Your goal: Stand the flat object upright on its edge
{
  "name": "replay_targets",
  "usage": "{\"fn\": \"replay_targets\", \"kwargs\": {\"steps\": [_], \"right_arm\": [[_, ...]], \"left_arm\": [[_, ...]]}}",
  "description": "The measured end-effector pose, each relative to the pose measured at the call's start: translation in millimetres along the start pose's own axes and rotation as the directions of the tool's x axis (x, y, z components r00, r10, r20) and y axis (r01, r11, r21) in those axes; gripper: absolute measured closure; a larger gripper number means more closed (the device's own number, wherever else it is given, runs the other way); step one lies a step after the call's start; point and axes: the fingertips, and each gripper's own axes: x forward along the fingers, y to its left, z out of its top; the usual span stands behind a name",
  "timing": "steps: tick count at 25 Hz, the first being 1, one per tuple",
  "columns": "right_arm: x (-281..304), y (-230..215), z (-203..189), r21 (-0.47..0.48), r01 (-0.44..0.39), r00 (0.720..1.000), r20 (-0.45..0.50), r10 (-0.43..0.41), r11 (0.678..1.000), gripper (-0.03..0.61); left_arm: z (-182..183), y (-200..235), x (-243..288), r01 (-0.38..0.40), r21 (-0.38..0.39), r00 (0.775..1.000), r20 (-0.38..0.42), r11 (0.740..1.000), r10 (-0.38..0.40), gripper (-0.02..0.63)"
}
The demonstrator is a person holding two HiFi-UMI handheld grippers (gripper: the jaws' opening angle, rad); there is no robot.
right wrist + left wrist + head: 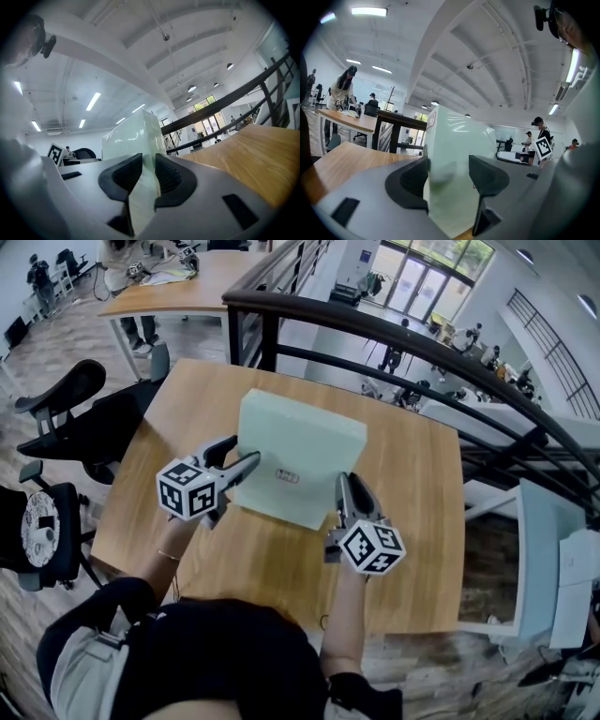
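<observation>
Head view steeply down, gripper views level, close, sharing slab [300, 460]

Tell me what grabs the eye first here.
A pale green slab in the middle of the wooden table, pinched at its near edge from both sides. The left hand-held gripper and right hand-held gripper each have their jaws closed on it. Behind the table, a black railing curves over an open floor below.

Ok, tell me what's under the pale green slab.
Only wooden table shows around the slab, which the left claw and right claw grip; the patch beneath it is covered.
</observation>
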Motion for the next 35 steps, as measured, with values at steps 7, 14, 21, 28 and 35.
{"fn": "replay_targets", "kwargs": {"steps": [7, 14, 21, 28, 35], "right_arm": [[-5.9, 7.1, -2.4, -0.010, -0.017, 1.000, 0.001, 0.017, 1.000, 0.488], [-13.3, 10.0, -6.5, -0.020, -0.017, 1.000, 0.007, 0.017, 1.000, 0.488], [-20.3, 15.2, -8.5, -0.026, -0.022, 1.000, 0.009, 0.023, 0.999, 0.488], [-28.4, 19.0, -11.3, -0.029, -0.026, 1.000, 0.009, 0.026, 0.999, 0.488], [-35.0, 23.7, -13.1, -0.031, -0.034, 0.999, 0.010, 0.035, 0.999, 0.488]], "left_arm": [[-2.5, -4.9, -6.4, -0.007, 0.029, 1.000, -0.010, 1.000, 0.007, 0.342], [-6.4, -10.2, -16.0, -0.007, 0.023, 1.000, 0.004, 1.000, 0.007, 0.344], [-9.5, -15.2, -22.9, -0.020, 0.060, 1.000, -0.004, 0.998, 0.020, 0.342], [-12.2, -19.0, -29.9, -0.020, 0.057, 1.000, -0.002, 0.998, 0.020, 0.342], [-14.4, -24.2, -36.9, -0.021, 0.073, 1.000, -0.009, 0.997, 0.022, 0.342]]}}
